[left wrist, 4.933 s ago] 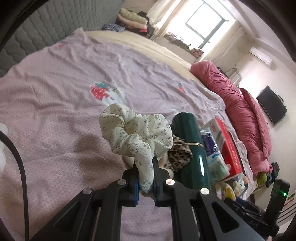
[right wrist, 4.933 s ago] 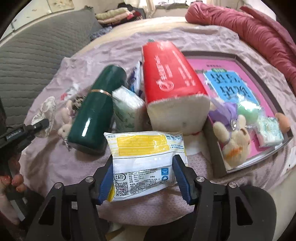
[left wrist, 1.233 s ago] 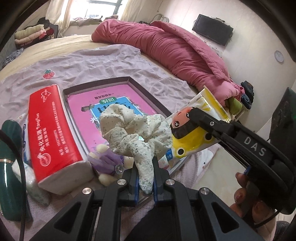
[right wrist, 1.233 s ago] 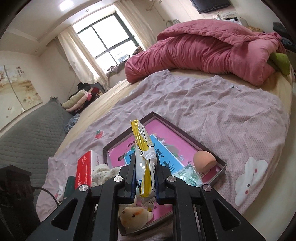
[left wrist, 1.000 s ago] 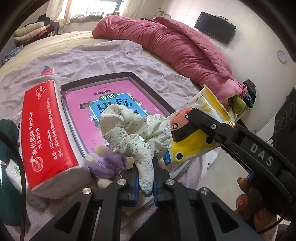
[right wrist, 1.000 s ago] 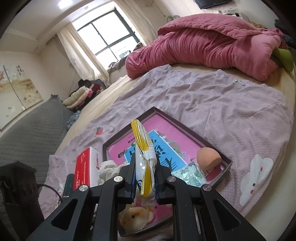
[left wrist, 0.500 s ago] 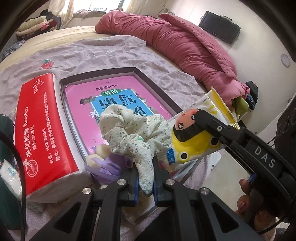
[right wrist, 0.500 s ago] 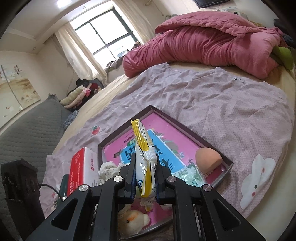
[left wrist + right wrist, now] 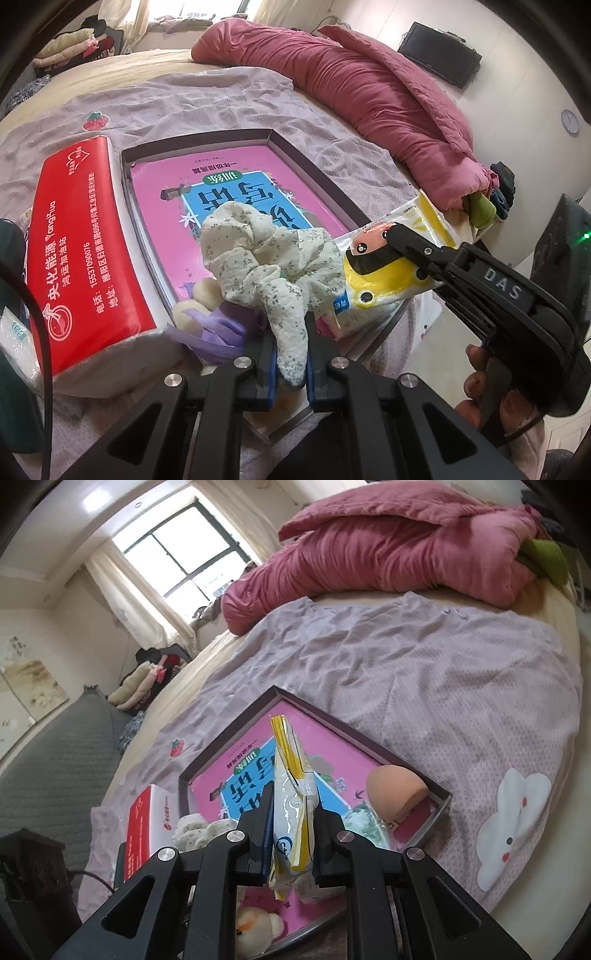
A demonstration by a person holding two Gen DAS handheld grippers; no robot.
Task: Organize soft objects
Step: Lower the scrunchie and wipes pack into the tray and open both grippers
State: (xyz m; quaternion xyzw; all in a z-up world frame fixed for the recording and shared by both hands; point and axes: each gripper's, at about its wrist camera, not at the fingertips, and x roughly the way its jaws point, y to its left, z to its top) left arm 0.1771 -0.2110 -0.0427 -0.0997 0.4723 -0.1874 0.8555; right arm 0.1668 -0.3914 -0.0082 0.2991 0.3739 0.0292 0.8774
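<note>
My left gripper is shut on a pale floral scrunchie and holds it above the near end of a dark tray with a pink liner. My right gripper is shut on a yellow and white wet-wipe pack, held on edge above the same tray; this pack also shows in the left wrist view. In the tray lie a small plush toy in purple cloth, an orange sponge and a small clear packet.
A red tissue pack lies left of the tray, with a dark green bottle and small tissue packets beyond it. A rolled pink duvet runs along the far side of the bed. The bed edge is close on the right.
Both grippers have swung from the pile at the left to above the tray, carrying the scrunchie and the wipe pack. Over the last second both drifted slightly closer over the tray.
</note>
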